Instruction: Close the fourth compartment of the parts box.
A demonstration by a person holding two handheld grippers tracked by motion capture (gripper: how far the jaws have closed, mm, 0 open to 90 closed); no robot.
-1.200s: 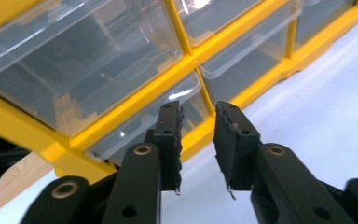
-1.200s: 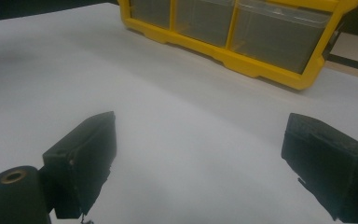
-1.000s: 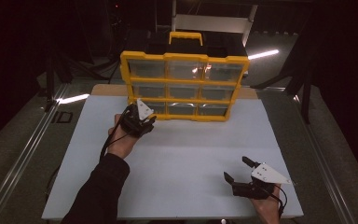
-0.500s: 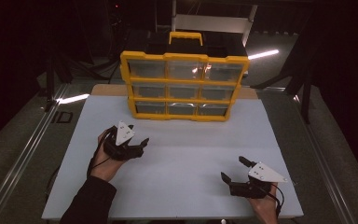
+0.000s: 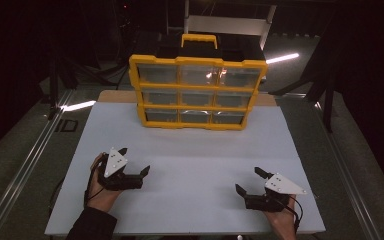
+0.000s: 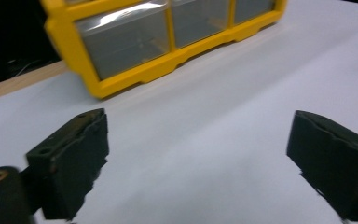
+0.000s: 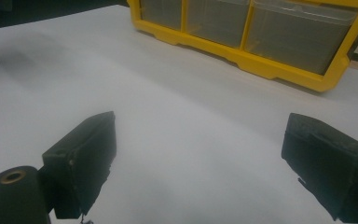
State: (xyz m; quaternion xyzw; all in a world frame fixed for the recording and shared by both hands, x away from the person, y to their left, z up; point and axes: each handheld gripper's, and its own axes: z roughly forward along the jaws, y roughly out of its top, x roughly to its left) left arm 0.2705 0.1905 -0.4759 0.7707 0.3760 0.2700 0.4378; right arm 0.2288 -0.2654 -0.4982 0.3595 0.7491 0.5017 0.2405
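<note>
At the far end of the white table (image 5: 190,165), a yellow drawer cabinet (image 5: 198,93) is stood upright, its three rows of clear drawers turned toward the person; a yellow handle (image 5: 198,39) is seen on its top. Well apart from it, near the left front of the table, the left gripper (image 5: 136,162) is held in a hand (image 5: 98,186) just above the bare surface. Its jaws have just been opening and are now spread wide, with nothing between them; in the left gripper view the cabinet's lower corner is seen beyond them. Near the right front, the right gripper (image 5: 247,181) is held low over the table, jaws likewise spread wide and empty. A grey three-cornered plate (image 5: 115,161) is carried on the left gripper. Neither gripper is in contact with the cabinet.
</note>
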